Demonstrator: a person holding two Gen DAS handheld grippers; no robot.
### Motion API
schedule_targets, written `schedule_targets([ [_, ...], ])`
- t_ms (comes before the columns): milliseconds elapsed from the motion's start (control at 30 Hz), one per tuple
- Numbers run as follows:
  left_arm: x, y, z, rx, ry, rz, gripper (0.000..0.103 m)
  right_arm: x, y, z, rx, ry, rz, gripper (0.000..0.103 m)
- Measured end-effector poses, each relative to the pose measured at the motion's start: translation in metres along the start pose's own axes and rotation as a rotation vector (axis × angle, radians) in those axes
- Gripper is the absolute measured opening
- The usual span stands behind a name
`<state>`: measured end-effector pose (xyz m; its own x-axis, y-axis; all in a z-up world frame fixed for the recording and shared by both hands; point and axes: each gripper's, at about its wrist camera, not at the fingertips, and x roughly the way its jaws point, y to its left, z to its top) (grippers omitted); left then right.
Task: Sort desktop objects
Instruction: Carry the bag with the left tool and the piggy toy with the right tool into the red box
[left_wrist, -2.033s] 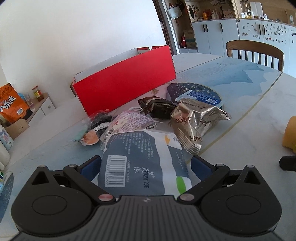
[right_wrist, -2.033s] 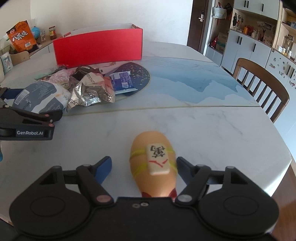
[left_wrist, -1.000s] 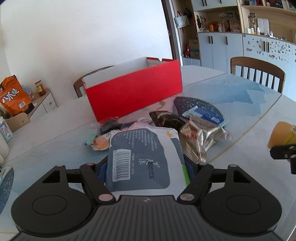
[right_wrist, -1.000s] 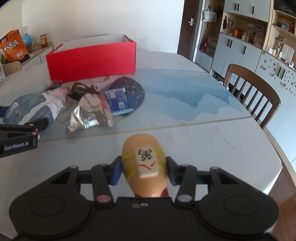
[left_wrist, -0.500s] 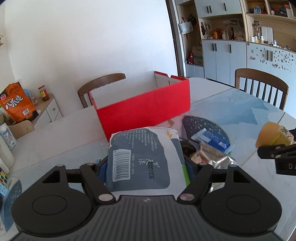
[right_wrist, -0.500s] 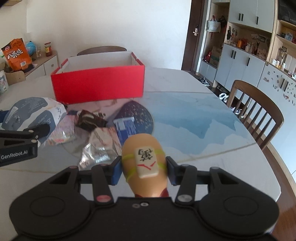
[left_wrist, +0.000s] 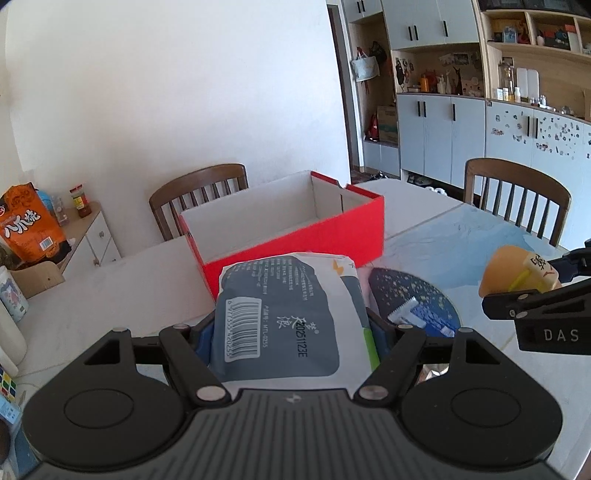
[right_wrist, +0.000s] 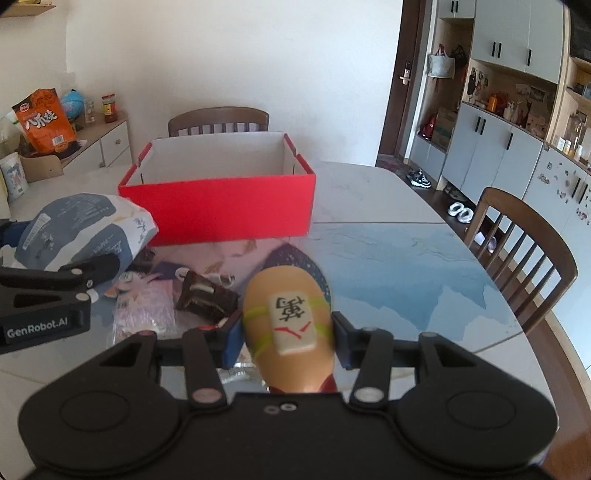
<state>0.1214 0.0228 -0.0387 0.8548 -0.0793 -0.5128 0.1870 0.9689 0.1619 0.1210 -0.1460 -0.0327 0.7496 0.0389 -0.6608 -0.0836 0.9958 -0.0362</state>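
Red box (right_wrist: 218, 208) stands open-topped on the surface (right_wrist: 369, 206). Before it, the left gripper (left_wrist: 291, 332) clamps a grey-white pack (left_wrist: 284, 317), lifted off the surface. To the pack's right, the right gripper (right_wrist: 286, 334) squeezes an orange toy (right_wrist: 290, 332), apparently also aloft. Wrappers (right_wrist: 207, 291) lie below, nearer the box.

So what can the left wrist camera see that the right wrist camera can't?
Only the left wrist view shows the barcode on the tissue pack and the blue wrapper. Only the right wrist view shows the chocolate cake snack and a globe. Both show the red box, the left gripper shut on the pack and the right gripper shut on the orange toy.
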Motion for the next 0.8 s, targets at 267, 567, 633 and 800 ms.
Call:
schedule_targets([
  [267, 0.013, 0.009, 0.024, -0.024, -0.03, 0.018, 0.076, 0.007, -0.005, 0.032, -0.023, -0.034, 0.014, 0.048],
  [567, 0.037, 0.002, 0.047, -0.056, -0.002, 0.11, 0.076, 0.037, -0.018, 0.074, -0.124, -0.064, 0.119, 0.048],
  [633, 0.041, 0.0, 0.053, -0.056, -0.002, 0.132, 0.076, 0.044, -0.02, 0.085, -0.143, -0.074, 0.15, 0.048],
  [800, 0.058, -0.001, 0.07, -0.07, 0.019, 0.186, 0.076, 0.062, -0.023, 0.109, -0.198, -0.091, 0.221, 0.048],
])
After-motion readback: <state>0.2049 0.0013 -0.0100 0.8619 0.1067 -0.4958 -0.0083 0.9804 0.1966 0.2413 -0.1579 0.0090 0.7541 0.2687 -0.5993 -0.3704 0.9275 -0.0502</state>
